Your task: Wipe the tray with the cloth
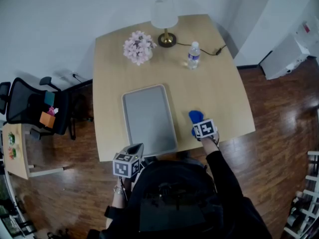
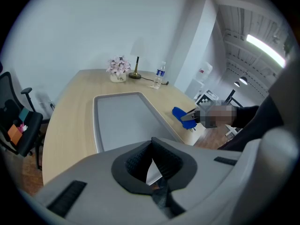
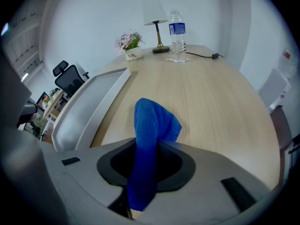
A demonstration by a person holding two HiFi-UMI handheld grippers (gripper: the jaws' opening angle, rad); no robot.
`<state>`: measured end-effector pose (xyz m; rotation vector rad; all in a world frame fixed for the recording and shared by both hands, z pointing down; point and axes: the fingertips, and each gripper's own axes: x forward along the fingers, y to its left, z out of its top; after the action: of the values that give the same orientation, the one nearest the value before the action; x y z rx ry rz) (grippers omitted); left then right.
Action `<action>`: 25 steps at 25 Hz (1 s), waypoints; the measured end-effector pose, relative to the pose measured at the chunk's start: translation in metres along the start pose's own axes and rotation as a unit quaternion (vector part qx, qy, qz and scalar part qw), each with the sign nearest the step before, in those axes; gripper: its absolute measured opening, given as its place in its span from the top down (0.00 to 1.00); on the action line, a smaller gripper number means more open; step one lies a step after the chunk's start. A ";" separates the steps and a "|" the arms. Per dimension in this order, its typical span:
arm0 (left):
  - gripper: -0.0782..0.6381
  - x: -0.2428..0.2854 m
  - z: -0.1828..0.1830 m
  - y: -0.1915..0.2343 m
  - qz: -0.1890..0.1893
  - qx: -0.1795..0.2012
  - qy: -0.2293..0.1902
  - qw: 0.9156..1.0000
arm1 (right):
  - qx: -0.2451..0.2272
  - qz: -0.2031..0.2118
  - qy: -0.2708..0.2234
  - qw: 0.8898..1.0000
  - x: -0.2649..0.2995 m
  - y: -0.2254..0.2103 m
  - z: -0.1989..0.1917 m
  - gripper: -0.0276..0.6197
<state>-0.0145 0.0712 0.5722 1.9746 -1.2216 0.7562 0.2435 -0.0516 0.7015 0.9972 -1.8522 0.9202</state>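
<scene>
A grey tray point(image 1: 149, 118) lies bare on the wooden table point(image 1: 214, 93), its short side toward me. It also shows in the left gripper view point(image 2: 122, 121) and at the left of the right gripper view point(image 3: 89, 107). My right gripper point(image 1: 196, 127) is shut on a blue cloth point(image 1: 196, 116), which stands just right of the tray over the table. The cloth point(image 3: 152, 125) pokes out past the jaws of the right gripper point(image 3: 145, 161). My left gripper point(image 1: 134, 149) hovers at the tray's near left corner, shut point(image 2: 151, 158) with nothing seen in it. From there the cloth point(image 2: 180, 114) appears to the right.
At the table's far end stand a lamp point(image 1: 165, 19), a pot of pink flowers point(image 1: 139, 47) and a water bottle point(image 1: 193, 55), with a cable point(image 1: 209, 50) beside it. An office chair point(image 1: 35, 106) and a small side table point(image 1: 15, 151) are on the left.
</scene>
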 end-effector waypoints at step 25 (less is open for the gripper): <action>0.89 -0.025 0.028 0.021 -0.008 0.021 -0.028 0.999 | -0.046 0.076 -0.128 0.988 -0.133 0.131 0.062 0.58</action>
<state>-0.0399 0.0548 0.5419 2.0506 -1.2303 0.7289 0.1548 -0.0126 0.5307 0.9640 -2.1918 0.8162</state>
